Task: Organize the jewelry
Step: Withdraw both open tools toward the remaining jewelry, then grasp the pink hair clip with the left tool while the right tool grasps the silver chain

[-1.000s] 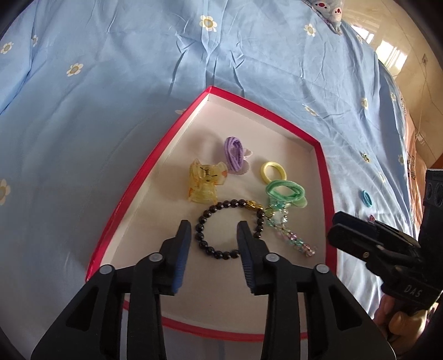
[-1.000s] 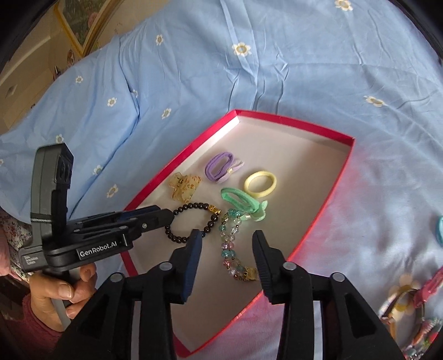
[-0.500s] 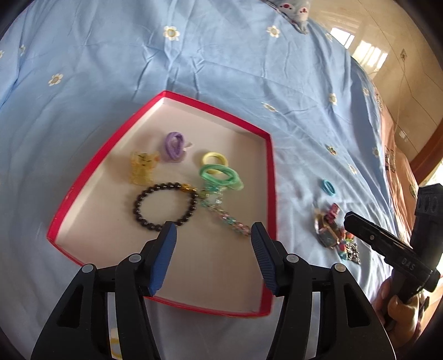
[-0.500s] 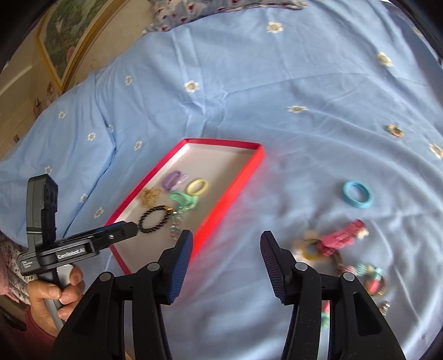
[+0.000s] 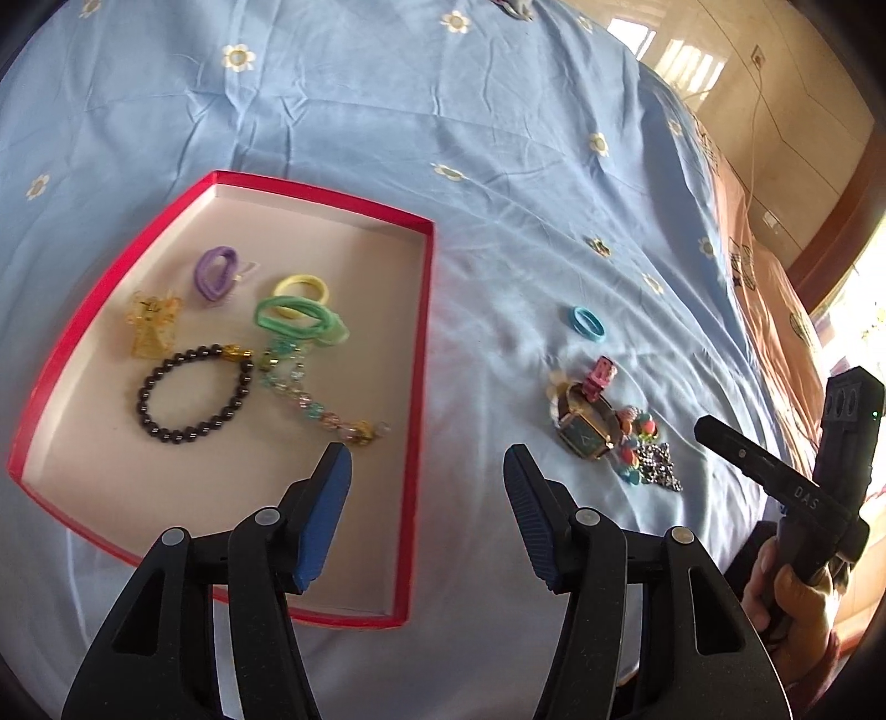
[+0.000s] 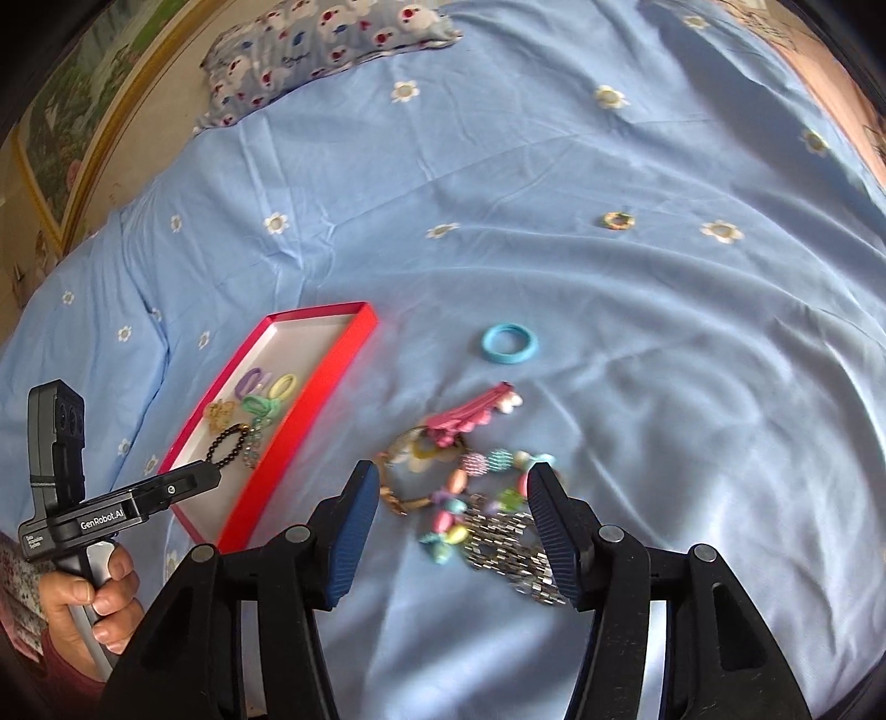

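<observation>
A red-rimmed tray [image 5: 422,310] lies on the blue bedsheet, also in the right wrist view [image 6: 332,382]. In it lie a black bead bracelet [image 5: 194,390], a crystal bead bracelet [image 5: 310,399], green [image 5: 299,321], yellow [image 5: 302,288] and purple [image 5: 216,271] hair ties and an amber claw clip [image 5: 152,327]. A loose pile [image 6: 470,487] on the sheet holds a watch [image 5: 584,432], a pink clip [image 6: 476,412] and bead strings. A blue hair tie [image 6: 509,343] lies beyond it. My left gripper [image 5: 426,498] is open over the tray's right edge. My right gripper [image 6: 454,520] is open just above the pile.
A small ring-like piece [image 6: 616,220] lies far off on the sheet. A patterned pillow [image 6: 332,44] is at the back. The bed edge and a wooden floor [image 5: 775,111] show at the right.
Both grippers have pulled back from the tray and opened wider. The right gripper has swung right to the loose pile; the left has shifted right to the tray's edge.
</observation>
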Demonstrator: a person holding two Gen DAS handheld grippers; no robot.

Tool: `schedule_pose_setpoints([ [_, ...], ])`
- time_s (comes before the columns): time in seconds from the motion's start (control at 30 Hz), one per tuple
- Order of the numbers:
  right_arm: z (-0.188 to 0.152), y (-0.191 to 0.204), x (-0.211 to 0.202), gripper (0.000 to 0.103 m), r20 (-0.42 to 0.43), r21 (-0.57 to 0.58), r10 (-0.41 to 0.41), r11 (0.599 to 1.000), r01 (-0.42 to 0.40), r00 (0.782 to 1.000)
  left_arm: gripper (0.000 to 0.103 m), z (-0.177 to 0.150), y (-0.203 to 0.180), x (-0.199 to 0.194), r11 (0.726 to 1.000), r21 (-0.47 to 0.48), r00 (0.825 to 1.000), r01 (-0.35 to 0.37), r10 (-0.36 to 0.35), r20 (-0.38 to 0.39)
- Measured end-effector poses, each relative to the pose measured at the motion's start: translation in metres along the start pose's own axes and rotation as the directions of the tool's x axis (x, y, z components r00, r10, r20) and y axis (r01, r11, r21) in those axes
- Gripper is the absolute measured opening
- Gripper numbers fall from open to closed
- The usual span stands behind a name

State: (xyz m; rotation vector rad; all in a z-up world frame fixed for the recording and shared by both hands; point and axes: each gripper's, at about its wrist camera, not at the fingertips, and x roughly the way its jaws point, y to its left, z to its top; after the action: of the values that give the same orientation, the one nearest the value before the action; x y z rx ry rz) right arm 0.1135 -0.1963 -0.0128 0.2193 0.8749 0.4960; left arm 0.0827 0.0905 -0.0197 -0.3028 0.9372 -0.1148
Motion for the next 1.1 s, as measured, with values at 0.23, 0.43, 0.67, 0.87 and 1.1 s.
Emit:
schedule_pose_setpoints([
  [0.23,-0.01,-0.03,-0.012,0.058,0.004,0.039,-0.039,0.998,0.039,0.999,0.056,0.003,-0.02,0.012,0.999,0.052,1.0,0.005,-0.004,-0.022],
  [0.43,-0.013,-0.035,-0.014,0.057,-0.002,0.015,-0.051,0.999,0.052,0.999,0.056,0.015,-0.04,0.023,0.993,0.113,0.999,0.019,-0.015,-0.035],
  [0.67,-0.008,-0.03,-0.006,0.043,-0.022,-0.051,-0.072,0.996,0.071,0.997,0.056,0.034,-0.065,0.04,0.982,0.182,0.998,0.041,-0.031,-0.056],
  [0.87,-0.004,-0.035,0.004,0.037,-0.058,-0.062,-0.066,0.996,0.062,0.996,0.056,0.049,-0.084,0.06,0.969,0.234,0.994,0.075,-0.055,-0.09],
  [1.1,-0.01,-0.037,0.007,0.037,-0.109,-0.095,-0.053,0.995,0.042,0.993,0.056,0.061,-0.109,0.093,0.948,0.298,0.986,0.109,-0.065,-0.153],
])
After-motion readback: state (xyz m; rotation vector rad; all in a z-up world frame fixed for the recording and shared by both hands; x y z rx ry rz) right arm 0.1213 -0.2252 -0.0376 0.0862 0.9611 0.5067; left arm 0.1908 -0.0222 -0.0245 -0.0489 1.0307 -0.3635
